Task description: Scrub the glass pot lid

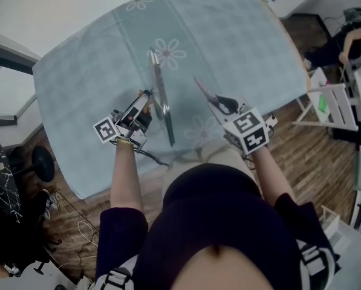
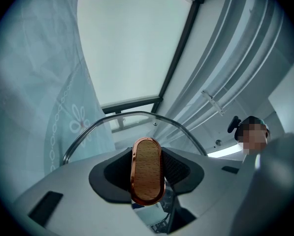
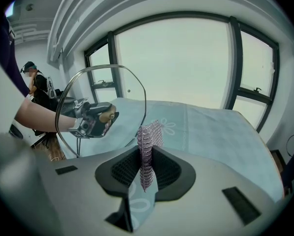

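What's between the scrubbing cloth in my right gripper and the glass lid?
Nothing solid: the head view shows only tablecloth in the gap between scrubbing cloth and glass lid.

Dark short-sleeved top (image 1: 228,222); left gripper (image 1: 145,98), right gripper (image 1: 211,100): pale grey bodies, white marker cubes (image 1: 251,132), black squares.

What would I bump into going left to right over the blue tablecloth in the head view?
left claw → glass pot lid → mesh scrubber → right claw

Lid (image 2: 132,113) bottom (behind left claw (image 2: 147,167))
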### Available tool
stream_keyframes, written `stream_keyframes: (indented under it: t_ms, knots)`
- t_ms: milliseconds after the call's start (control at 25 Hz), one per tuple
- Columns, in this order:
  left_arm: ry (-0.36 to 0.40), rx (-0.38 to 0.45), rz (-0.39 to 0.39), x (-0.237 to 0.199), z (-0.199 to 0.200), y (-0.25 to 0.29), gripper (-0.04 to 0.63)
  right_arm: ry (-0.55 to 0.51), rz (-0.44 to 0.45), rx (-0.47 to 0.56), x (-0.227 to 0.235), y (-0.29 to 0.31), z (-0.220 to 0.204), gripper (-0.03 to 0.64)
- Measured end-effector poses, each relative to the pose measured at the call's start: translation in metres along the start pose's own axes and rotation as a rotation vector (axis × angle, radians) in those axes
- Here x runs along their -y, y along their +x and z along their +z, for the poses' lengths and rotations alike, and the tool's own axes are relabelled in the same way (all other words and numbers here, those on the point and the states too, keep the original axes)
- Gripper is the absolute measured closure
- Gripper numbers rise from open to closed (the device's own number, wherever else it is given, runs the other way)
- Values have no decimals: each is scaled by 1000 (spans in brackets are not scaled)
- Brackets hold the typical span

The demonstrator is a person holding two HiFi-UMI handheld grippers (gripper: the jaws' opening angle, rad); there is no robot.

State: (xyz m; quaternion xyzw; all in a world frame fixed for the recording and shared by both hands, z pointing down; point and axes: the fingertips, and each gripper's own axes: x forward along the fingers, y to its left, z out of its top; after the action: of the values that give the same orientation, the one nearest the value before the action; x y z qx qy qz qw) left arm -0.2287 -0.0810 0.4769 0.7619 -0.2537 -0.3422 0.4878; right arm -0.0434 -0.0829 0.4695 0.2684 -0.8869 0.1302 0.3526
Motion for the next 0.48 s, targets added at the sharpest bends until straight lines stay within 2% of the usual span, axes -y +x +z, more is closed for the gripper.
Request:
stream_keyframes:
  t_ms: [480]
  knots:
    - [-40,5,-53,0,0,-2,430,-17,45,84,-3,3,22,540]
